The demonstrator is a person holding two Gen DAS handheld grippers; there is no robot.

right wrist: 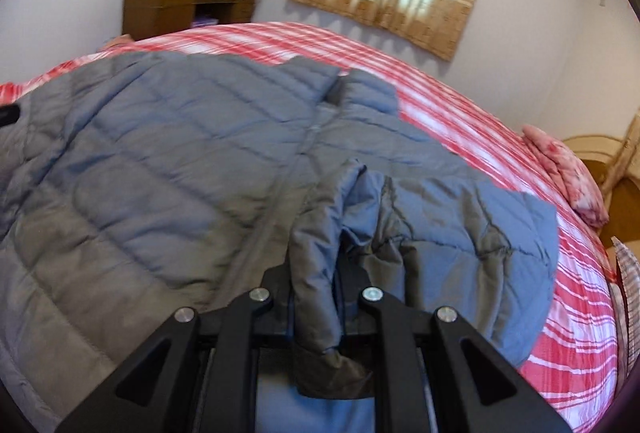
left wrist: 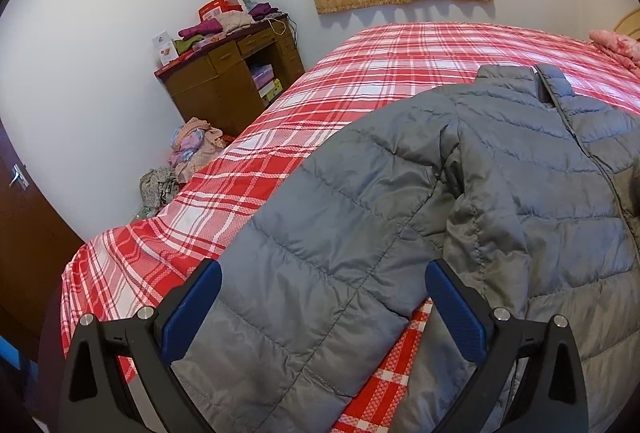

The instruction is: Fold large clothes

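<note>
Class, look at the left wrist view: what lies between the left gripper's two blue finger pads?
A sleeve of the grey puffer jacket lies between the open left gripper's untouching pads, with plaid bedsheet showing beside it.

No text, label, brand or number can be read in either view. The red and white printed boxes (left wrist: 216, 9) on top of the brown wooden desk (left wrist: 224, 81), at about ten o'clock in the left wrist view, carry markings too small and blurred to make out. The grey quilted puffer jacket (left wrist: 400, 193) shows no legible tag or logo.
</note>
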